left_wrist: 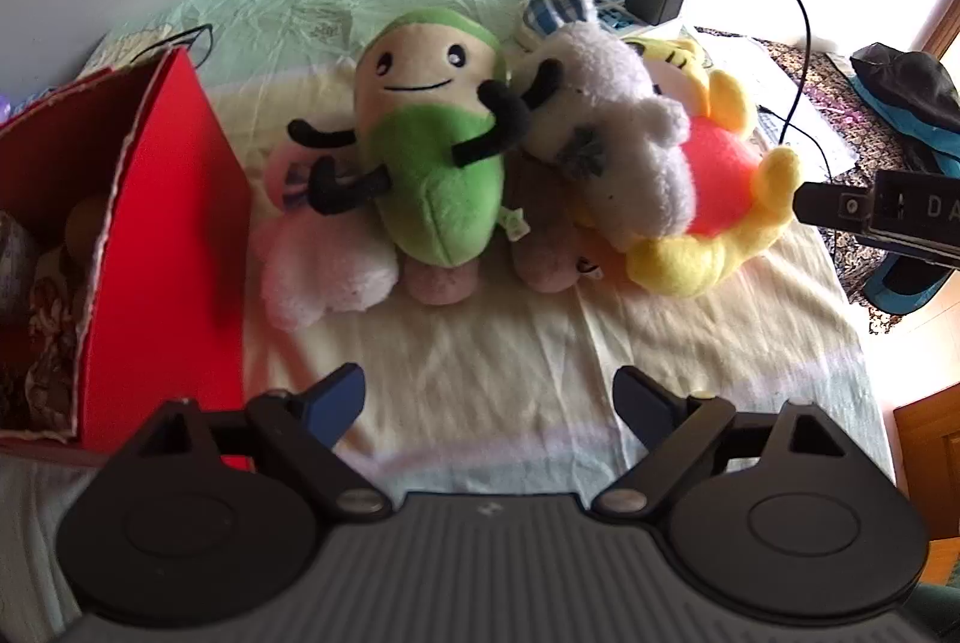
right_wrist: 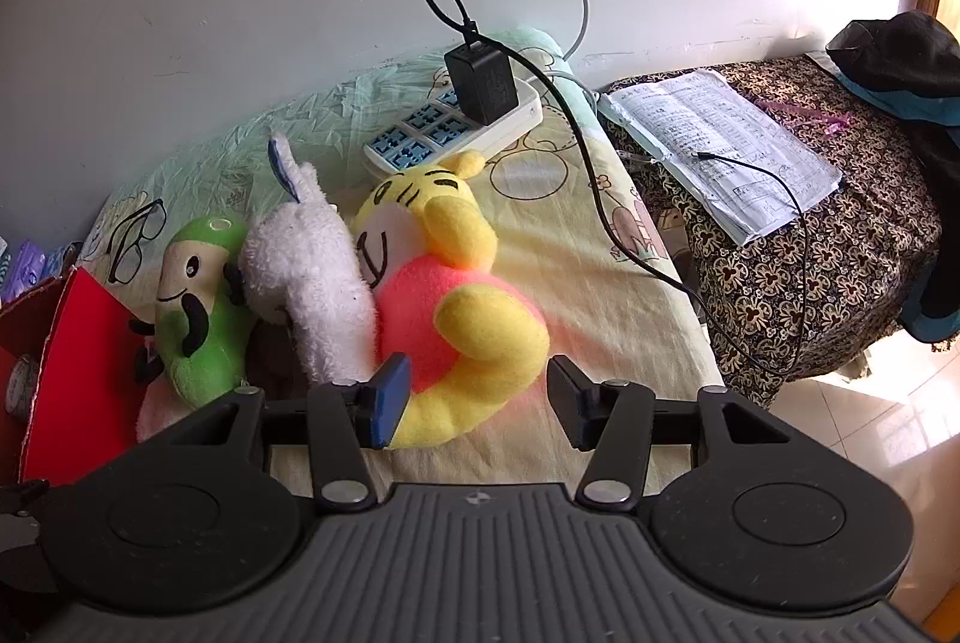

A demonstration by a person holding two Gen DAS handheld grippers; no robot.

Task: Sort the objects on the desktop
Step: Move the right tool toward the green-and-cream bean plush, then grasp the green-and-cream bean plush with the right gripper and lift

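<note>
While the left gripper (left_wrist: pixel 489 406) hovers with jaws wide before the green plush (left_wrist: pixel 432 138), the right gripper (right_wrist: pixel 480 403) spreads its jaws around the yellow tiger plush (right_wrist: pixel 462 307) lying on the bed (right_wrist: pixel 576 247).

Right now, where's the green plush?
In the left wrist view the green plush sits centre, between the red box on its left and the white plush.

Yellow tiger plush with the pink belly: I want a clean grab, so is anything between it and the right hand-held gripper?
Nothing visible. The right hand-held gripper is open, its jaws already bracketing the yellow tiger plush's lower body.
</note>
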